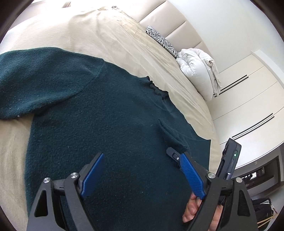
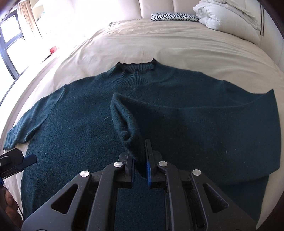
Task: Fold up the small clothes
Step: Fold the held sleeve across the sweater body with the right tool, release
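Note:
A dark green knit sweater (image 2: 71, 135) lies flat on the beige bed cover (image 2: 159, 48), its frilled collar (image 2: 136, 68) pointing toward the headboard. My right gripper (image 2: 142, 151) is shut on the cuff of the right sleeve (image 2: 127, 128), which is lifted and drawn across the sweater's body. The other sleeve (image 2: 26, 122) lies spread out to the left. My left gripper (image 1: 142, 156) hovers over the sweater's body (image 1: 106, 124), open, with nothing between its blue pads (image 1: 93, 175). Its tip also shows at the left edge of the right wrist view as the left gripper (image 2: 26, 159).
A zebra-print pillow (image 2: 174, 16) and a bunched white duvet (image 2: 229, 16) lie at the head of the bed by the padded headboard (image 1: 177, 21). White wardrobe doors (image 1: 248, 99) stand beyond the bed's right side. A window (image 2: 10, 44) is on the left.

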